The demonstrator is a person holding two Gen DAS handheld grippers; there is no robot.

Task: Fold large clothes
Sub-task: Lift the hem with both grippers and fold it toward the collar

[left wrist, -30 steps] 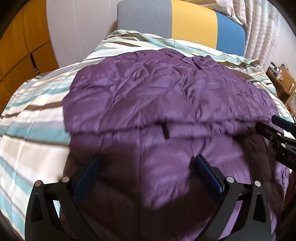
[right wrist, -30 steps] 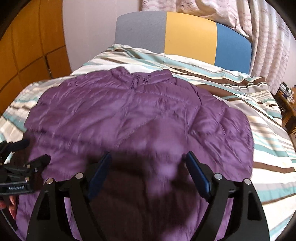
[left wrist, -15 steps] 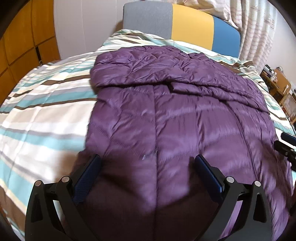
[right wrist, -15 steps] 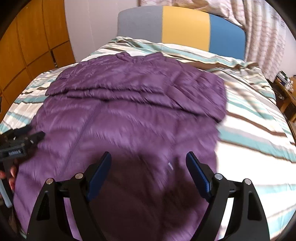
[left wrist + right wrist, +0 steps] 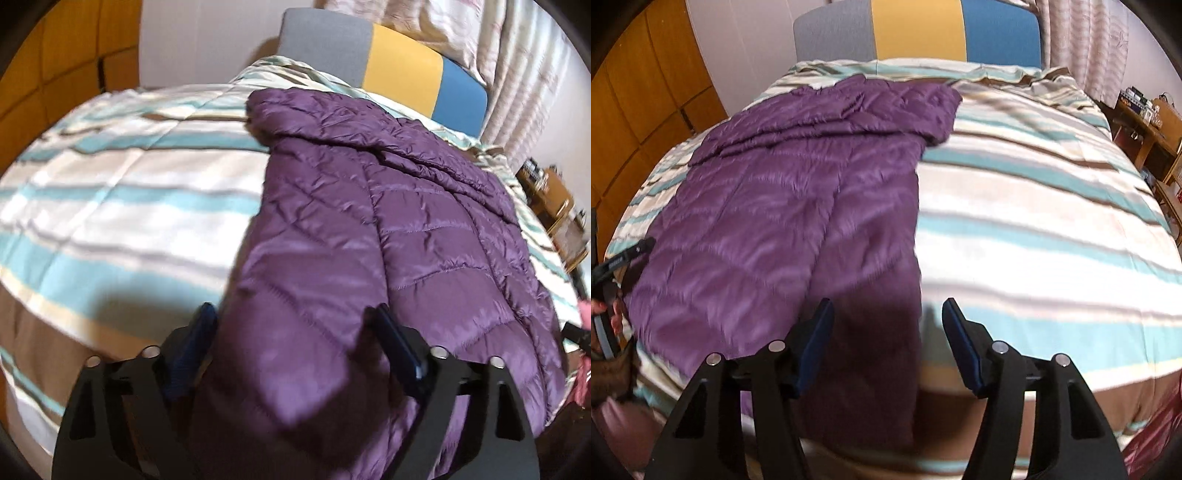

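A purple quilted down jacket (image 5: 388,236) lies spread lengthwise on the striped bed, its sleeves folded in near the top. My left gripper (image 5: 295,332) is open, its jaws astride the jacket's near left hem corner. In the right wrist view the jacket (image 5: 783,206) fills the left half. My right gripper (image 5: 886,325) is open over the jacket's near right hem edge, one finger over the jacket, the other over the bedcover. The left gripper's tip (image 5: 624,258) shows at the left edge.
The bedcover (image 5: 1034,206) is striped white, teal and brown. A grey, yellow and blue headboard (image 5: 402,70) stands at the far end. Orange wardrobe doors (image 5: 646,92) are at the left, curtains and a wooden shelf (image 5: 1145,125) at the right.
Both grippers have pulled back from the jacket's upper part to its near hem and moved apart, the left toward the left edge and the right toward the right edge. Both stay open.
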